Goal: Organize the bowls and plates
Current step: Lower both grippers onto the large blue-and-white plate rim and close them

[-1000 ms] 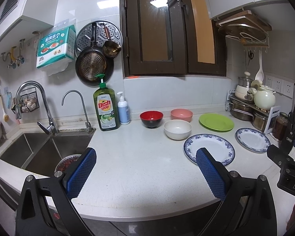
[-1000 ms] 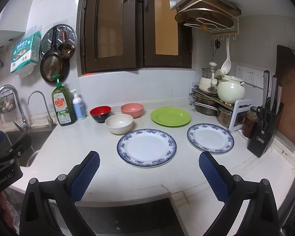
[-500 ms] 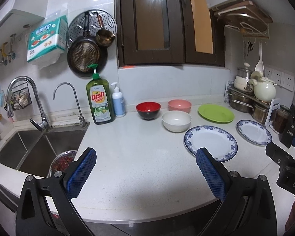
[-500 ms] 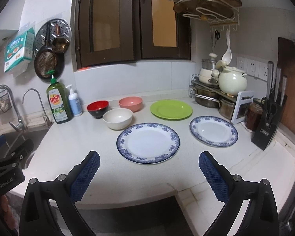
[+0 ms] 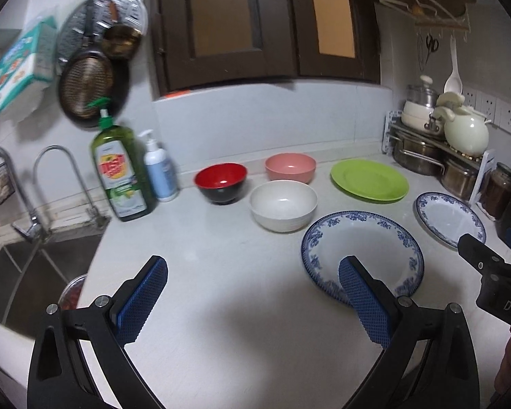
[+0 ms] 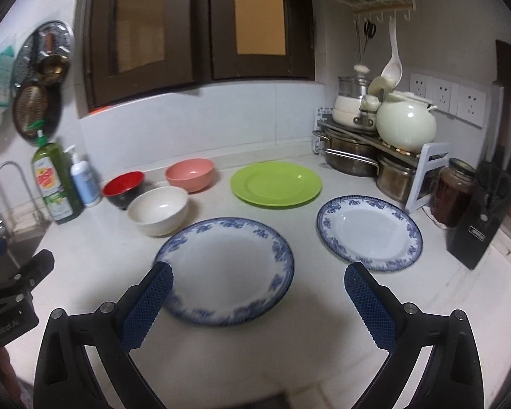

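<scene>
Both grippers now closer to dishes vs 0.5 s ago. Left gripper (image 5: 252, 301) & right gripper (image 6: 257, 300): jaws released, empty. Big blue plate (image 6: 226, 267) lies near bench front edge, white bowl (image 6: 158, 209) just behind.

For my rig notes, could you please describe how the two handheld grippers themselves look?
Both match: the left gripper and right gripper have black angular frames with silver screws, and fingers faced with blue cross-hatched pads. White lettering marks each black body, seen from the other camera. No cables or sleeves show.
</scene>
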Demonstrator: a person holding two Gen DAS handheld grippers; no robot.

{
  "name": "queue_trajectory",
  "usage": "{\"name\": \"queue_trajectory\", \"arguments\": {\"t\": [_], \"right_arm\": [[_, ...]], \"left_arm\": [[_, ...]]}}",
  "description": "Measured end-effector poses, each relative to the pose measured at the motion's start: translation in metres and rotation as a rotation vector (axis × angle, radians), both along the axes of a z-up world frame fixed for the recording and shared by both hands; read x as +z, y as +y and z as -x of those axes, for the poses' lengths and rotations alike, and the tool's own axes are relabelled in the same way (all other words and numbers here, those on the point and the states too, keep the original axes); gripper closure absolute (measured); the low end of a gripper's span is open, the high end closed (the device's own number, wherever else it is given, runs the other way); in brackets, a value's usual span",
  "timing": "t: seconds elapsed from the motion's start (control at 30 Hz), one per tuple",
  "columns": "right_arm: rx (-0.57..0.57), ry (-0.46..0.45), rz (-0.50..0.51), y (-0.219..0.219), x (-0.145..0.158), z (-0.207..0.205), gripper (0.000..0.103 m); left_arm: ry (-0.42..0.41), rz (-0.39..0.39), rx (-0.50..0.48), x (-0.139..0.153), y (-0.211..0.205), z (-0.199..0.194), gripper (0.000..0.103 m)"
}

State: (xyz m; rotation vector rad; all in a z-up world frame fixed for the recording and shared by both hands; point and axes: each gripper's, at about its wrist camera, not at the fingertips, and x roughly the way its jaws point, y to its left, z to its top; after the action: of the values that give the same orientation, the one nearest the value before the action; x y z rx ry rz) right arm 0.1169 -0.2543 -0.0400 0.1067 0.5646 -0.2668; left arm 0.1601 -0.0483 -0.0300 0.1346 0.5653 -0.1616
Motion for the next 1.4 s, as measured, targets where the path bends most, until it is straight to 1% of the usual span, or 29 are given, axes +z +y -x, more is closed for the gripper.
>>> {"name": "queue_trajectory", "arguments": {"t": [0.13,0.27,0.4,0.53,0.57,0.63,0.7,0.77,0.8,0.9,0.93,1.0,1.07,1.23,1.3,1.37,1.4], "right_arm": [[-0.002,0.045,-0.016,-0.024,-0.015,-0.037,0.001],[-0.004,0.095,-0.045,-0.044,-0.035,-0.064,0.002],[-0.013,0.161,-0.068,-0.057,-0.056,-0.088,0.005],[-0.026,0.22,-0.092,-0.068,-0.075,-0.104,0.013],[-0.032,0.231,-0.096,-0.07,-0.079,-0.107,0.015],[-0.043,0.249,-0.11,-0.074,-0.087,-0.112,0.017],[-0.042,0.271,-0.111,-0.076,-0.095,-0.118,0.02],[-0.039,0.291,-0.117,-0.077,-0.101,-0.124,0.026],[-0.041,0.3,-0.123,-0.078,-0.104,-0.127,0.027],[-0.036,0.314,-0.129,-0.078,-0.11,-0.133,0.03],[-0.056,0.298,-0.125,-0.078,-0.111,-0.135,0.03],[-0.056,0.307,-0.123,-0.079,-0.114,-0.139,0.031],[-0.056,0.318,-0.131,-0.08,-0.116,-0.142,0.036],[-0.051,0.348,-0.17,-0.084,-0.123,-0.148,0.043],[-0.051,0.347,-0.165,-0.086,-0.123,-0.149,0.045],[-0.047,0.35,-0.164,-0.086,-0.124,-0.149,0.047],[-0.046,0.352,-0.163,-0.086,-0.124,-0.149,0.048]], "left_arm": [[0.039,0.005,0.008,-0.014,-0.023,-0.037,0.004],[0.082,-0.001,0.003,-0.034,-0.04,-0.062,0.007],[0.144,-0.002,-0.021,-0.055,-0.052,-0.085,0.01],[0.204,-0.013,-0.045,-0.077,-0.065,-0.107,0.014],[0.218,-0.014,-0.049,-0.081,-0.067,-0.111,0.014],[0.253,-0.023,-0.063,-0.092,-0.072,-0.121,0.015],[0.276,-0.029,-0.071,-0.099,-0.075,-0.127,0.018],[0.302,-0.034,-0.077,-0.106,-0.077,-0.134,0.022],[0.314,-0.035,-0.081,-0.11,-0.077,-0.137,0.022],[0.348,-0.03,-0.085,-0.118,-0.077,-0.146,0.029],[0.356,-0.027,-0.087,-0.121,-0.078,-0.15,0.031],[0.372,-0.029,-0.094,-0.125,-0.08,-0.154,0.034],[0.385,-0.027,-0.106,-0.128,-0.083,-0.157,0.039],[0.412,-0.021,-0.128,-0.132,-0.088,-0.163,0.046],[0.423,-0.017,-0.132,-0.133,-0.089,-0.165,0.05],[0.444,-0.011,-0.135,-0.135,-0.09,-0.167,0.057],[0.453,-0.005,-0.137,-0.136,-0.09,-0.168,0.058]]}}
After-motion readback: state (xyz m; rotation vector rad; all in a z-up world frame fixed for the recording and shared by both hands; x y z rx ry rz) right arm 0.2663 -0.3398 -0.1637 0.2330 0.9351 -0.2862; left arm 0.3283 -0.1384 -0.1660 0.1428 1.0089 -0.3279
